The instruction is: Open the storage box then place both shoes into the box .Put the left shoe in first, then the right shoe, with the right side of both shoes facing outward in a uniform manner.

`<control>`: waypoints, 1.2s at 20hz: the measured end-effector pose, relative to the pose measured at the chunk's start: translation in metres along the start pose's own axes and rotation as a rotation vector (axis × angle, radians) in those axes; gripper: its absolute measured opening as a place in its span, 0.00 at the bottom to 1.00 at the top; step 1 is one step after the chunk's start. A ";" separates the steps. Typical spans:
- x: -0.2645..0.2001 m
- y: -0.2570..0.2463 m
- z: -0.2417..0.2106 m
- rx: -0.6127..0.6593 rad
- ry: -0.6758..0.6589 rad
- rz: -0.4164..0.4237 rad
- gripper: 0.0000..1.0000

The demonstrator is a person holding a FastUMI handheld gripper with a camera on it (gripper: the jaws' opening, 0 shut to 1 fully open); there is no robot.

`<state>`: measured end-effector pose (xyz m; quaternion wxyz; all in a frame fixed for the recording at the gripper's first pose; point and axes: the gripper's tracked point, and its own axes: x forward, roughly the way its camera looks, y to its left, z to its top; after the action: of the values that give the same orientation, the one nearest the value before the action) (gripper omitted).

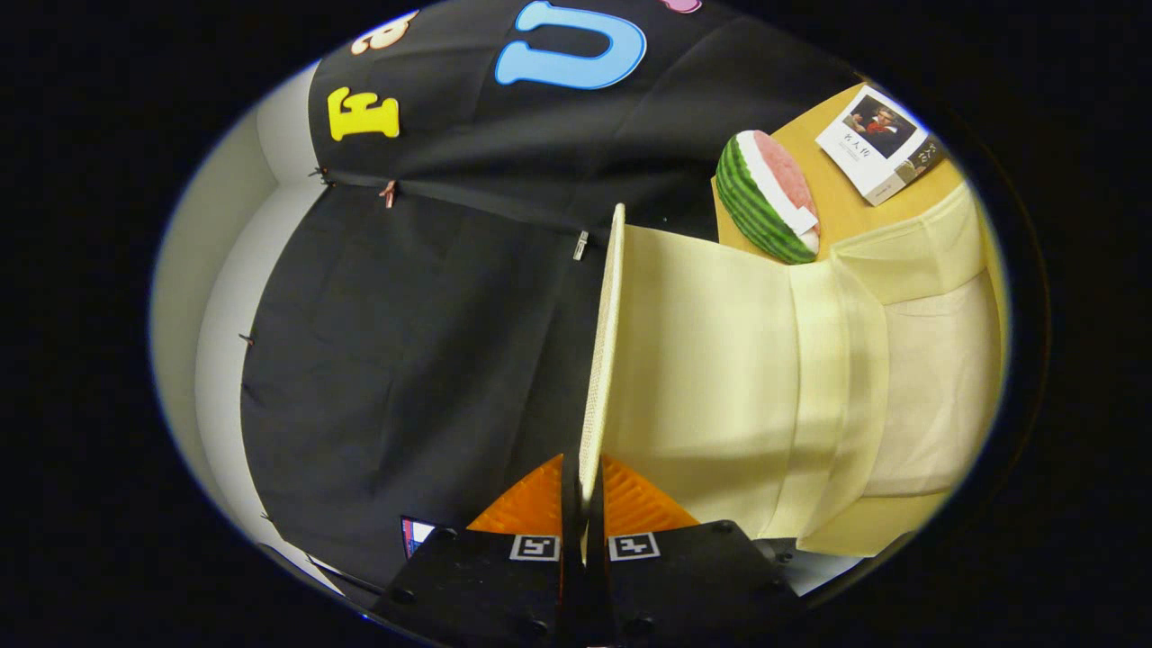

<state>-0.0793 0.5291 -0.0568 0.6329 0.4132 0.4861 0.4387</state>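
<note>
The view is rolled on its side. My gripper (583, 481) is shut on the thin front edge of the storage box's lid (601, 360), which runs straight ahead from between the fingers. The lid's pale yellow inner face (711, 378) spreads to the right of that edge, swung up from the box. The pale yellow fabric box (936, 360) lies beyond the lid on the right, with its lighter inside showing.
A wooden tabletop (837, 202) lies past the box. On it are a watermelon-slice toy (765, 198), close to the box, and a white book (877, 144). The booth's black cloth wall (405, 342) hangs left of the lid.
</note>
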 end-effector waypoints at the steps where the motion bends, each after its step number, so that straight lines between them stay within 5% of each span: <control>1: 0.010 -0.001 -0.005 -0.007 0.015 -0.009 0.05; 11: 0.037 -0.023 -0.004 -0.047 0.040 -0.116 0.08; 14: 0.018 -0.037 0.023 -0.133 -0.044 -0.183 0.97; 17: -0.018 -0.044 0.048 -0.189 -0.113 -0.231 0.97; 24: -0.141 -0.101 0.102 -0.423 -0.255 -0.490 0.97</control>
<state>0.0159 0.3565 -0.0983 0.8466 0.1952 0.3862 0.3098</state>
